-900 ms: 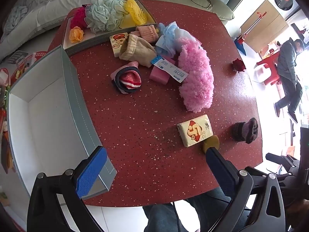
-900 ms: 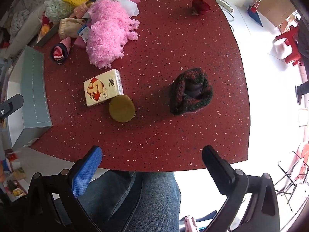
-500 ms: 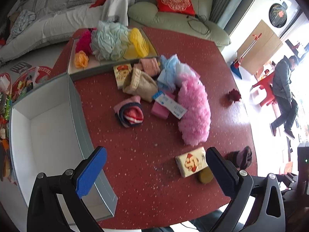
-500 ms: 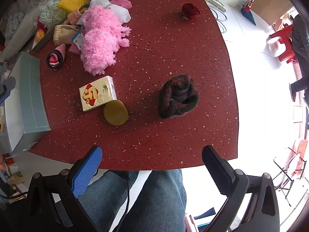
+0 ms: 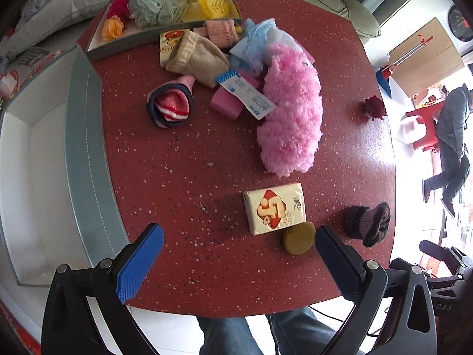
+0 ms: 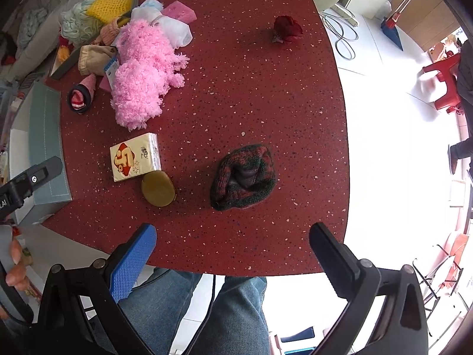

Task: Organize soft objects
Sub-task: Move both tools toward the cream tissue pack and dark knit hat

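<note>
Soft things lie scattered on a red speckled table (image 5: 192,177). A fluffy pink duster (image 5: 291,118) lies mid-table, also in the right wrist view (image 6: 142,74). A tissue pack (image 5: 275,207) and a round olive sponge (image 5: 298,238) lie near the front edge. A dark red-green knit hat (image 6: 244,177) lies right of them. A rolled striped sock (image 5: 170,106), a beige sock (image 5: 198,57) and a pink sponge (image 5: 226,105) lie farther back. My left gripper (image 5: 236,254) is open and empty above the front edge. My right gripper (image 6: 233,254) is open and empty, just short of the knit hat.
An open white box with grey walls (image 5: 85,148) stands at the table's left edge. A grey tray (image 5: 133,41) at the back holds bath puffs and a yellow knit. A red fabric rose (image 6: 286,28) lies at the far right. The person's legs are below the front edge.
Both grippers rose and pulled back, then came down closer to the table. Both stayed open; nothing on the table moved.
</note>
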`<action>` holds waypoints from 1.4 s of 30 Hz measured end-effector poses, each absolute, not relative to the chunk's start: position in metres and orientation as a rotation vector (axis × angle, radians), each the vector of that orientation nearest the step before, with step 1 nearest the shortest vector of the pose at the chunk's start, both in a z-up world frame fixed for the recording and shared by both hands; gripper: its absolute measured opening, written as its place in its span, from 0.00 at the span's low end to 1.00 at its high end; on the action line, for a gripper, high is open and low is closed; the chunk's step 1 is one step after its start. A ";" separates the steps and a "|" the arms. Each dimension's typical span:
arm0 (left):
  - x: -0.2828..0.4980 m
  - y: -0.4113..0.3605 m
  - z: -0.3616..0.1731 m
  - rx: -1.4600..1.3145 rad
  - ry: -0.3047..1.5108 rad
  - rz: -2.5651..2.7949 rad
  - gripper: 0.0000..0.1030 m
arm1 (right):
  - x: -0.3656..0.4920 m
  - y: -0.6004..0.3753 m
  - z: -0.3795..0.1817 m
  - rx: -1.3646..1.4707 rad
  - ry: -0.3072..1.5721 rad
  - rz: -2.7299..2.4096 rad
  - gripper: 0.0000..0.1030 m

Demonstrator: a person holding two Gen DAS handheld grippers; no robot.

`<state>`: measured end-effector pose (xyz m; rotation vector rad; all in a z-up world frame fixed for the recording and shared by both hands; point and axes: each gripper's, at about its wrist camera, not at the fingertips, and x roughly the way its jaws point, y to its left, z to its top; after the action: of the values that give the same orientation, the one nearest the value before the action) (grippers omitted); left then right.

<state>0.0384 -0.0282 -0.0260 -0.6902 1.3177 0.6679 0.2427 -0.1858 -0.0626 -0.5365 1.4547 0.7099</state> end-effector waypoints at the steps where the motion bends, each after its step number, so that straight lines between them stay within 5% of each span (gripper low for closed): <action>1: 0.042 -0.033 -0.030 -0.713 1.333 0.646 1.00 | 0.245 -0.185 -0.064 -0.540 1.447 0.705 1.00; 42: 0.097 -0.039 -0.060 -0.755 1.468 0.630 1.00 | 0.276 -0.184 -0.102 -0.507 1.586 0.732 1.00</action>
<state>0.0966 -0.0387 -0.0597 -0.7551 1.4683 0.6302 0.2764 -0.1844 -0.1016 -0.5072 1.5860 0.7315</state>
